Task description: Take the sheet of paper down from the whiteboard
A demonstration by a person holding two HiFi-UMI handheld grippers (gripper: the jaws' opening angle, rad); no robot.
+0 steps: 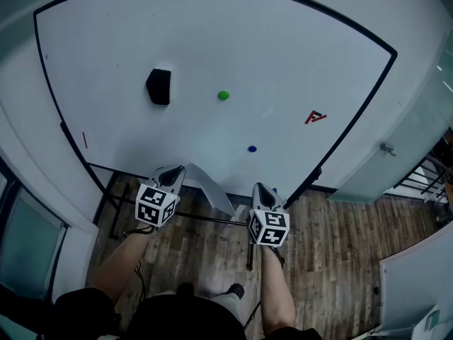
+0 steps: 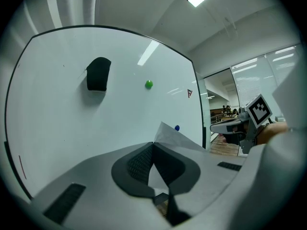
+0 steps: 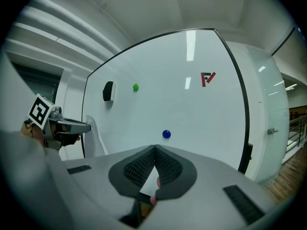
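The white sheet of paper (image 1: 210, 187) hangs off the whiteboard (image 1: 233, 41), below its bottom edge. My left gripper (image 1: 172, 173) is shut on the sheet's left corner; in the left gripper view the paper (image 2: 176, 137) sticks out past the closed jaws (image 2: 153, 145). My right gripper (image 1: 262, 189) is level with it to the right, shut, its pads meeting with no paper seen between them (image 3: 154, 148). In the right gripper view the sheet (image 3: 97, 139) droops under the left gripper (image 3: 72, 126). A blue magnet (image 1: 252, 149) and a green magnet (image 1: 224, 95) stay on the board.
A black eraser (image 1: 158, 86) and a red logo (image 1: 315, 117) are on the board. A thin metal stand bar (image 1: 212, 219) runs below the grippers over the wooden floor (image 1: 333, 232). A glass door (image 1: 396, 161) stands at the right.
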